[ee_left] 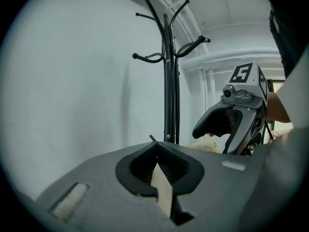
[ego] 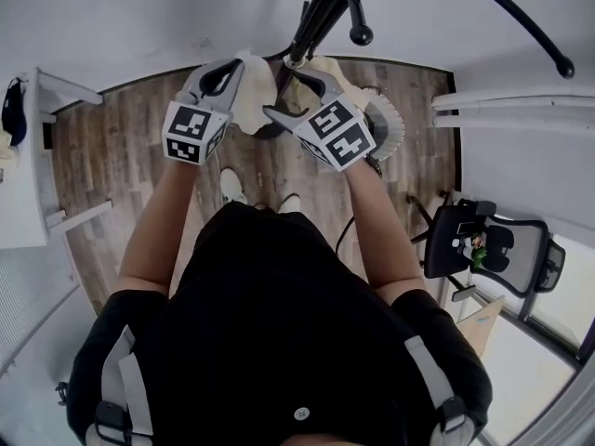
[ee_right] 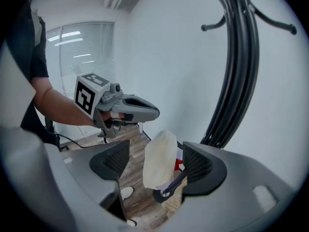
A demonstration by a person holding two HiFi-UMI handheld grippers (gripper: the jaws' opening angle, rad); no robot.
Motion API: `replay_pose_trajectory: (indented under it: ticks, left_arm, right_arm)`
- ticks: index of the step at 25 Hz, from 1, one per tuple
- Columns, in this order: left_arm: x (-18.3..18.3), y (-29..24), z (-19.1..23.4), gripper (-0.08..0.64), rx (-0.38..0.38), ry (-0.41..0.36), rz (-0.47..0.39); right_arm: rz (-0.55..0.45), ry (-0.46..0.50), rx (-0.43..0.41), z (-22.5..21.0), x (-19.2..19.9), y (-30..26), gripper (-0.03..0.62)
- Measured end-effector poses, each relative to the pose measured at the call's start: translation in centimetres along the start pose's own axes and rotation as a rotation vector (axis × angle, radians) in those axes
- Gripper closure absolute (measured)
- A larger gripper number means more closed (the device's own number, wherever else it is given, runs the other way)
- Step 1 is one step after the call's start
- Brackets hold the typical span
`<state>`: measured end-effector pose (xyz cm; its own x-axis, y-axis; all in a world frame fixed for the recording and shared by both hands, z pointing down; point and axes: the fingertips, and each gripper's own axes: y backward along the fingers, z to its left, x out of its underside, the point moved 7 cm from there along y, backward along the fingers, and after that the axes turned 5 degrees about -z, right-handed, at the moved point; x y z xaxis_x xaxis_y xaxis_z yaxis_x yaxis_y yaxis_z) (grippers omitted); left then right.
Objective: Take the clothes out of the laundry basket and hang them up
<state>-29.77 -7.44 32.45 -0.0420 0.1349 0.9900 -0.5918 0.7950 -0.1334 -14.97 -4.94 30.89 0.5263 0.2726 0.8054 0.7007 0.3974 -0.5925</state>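
The person stands over a wooden floor (ego: pixel 121 156) with both arms raised in front of a black coat rack (ee_left: pixel 169 81), whose curved hooks branch out near the top of its pole. The left claw (ee_left: pixel 155 151) is clenched on the cream garment (ee_left: pixel 161 190): in the left gripper view its two jaws meet tip to tip, and a thin fold of the pale cloth is pinched in the seam between them. The right claw (ee_right: pixel 157 161) is released. Its jaws stand well apart, and a rounded bunch of the same cream cloth hangs in the gap between the ribbed pads (ee_right: pixel 198 166), with space showing on either side, so the pads do not press on it. From the head view the garment is held up at chest height between the two claws, just beside the rack's pole, with one part draped by the left claw and another part behind the right. The two claws are near each other, tips turned inward toward the cloth, and each shows in the other's view. The laundry basket (ego: pixel 389 128), round, pale and perforated, sits on the floor beyond the right claw, close to the foot of the rack. A black office chair (ego: pixel 483 244) stands well apart at the right, and a white surface (ego: pixel 23 184) lies at the left edge.
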Motion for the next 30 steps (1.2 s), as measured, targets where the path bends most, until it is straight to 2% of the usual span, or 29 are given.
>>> replay_pose_trajectory:
  ticks: [5,8,15,18,24,30]
  left_arm:
    - [-2.9,2.4,-4.1,0.558,-0.030,-0.010,-0.054]
    - [-4.6,4.0,-6.6,0.558,-0.035,-0.019,-0.086]
    - [-7.7,7.4,-13.1,0.558,-0.034,-0.022,-0.168]
    - [-8.5,8.1,-16.2,0.558,-0.019,-0.020,-0.188]
    - [-8.7,8.8,-20.8,0.558,-0.011,-0.007,-0.215]
    - [-7.8,8.9,-23.7,0.558,-0.004,-0.001,-0.223]
  right_arm:
    - [-0.207,0.013,-0.020,0.8,-0.7,4.4,0.257]
    - [-0.335,0.022,-0.026,1.4,-1.0,7.4,0.294]
    - [-0.612,0.048,-0.020,3.1,-0.5,14.6,0.492]
    - [-0.663,0.064,-0.020,4.0,0.3,17.0,0.539]
    - [-0.700,0.077,-0.018,5.5,2.4,19.8,0.591]
    - [-0.699,0.068,-0.013,6.3,4.9,21.4,0.589]
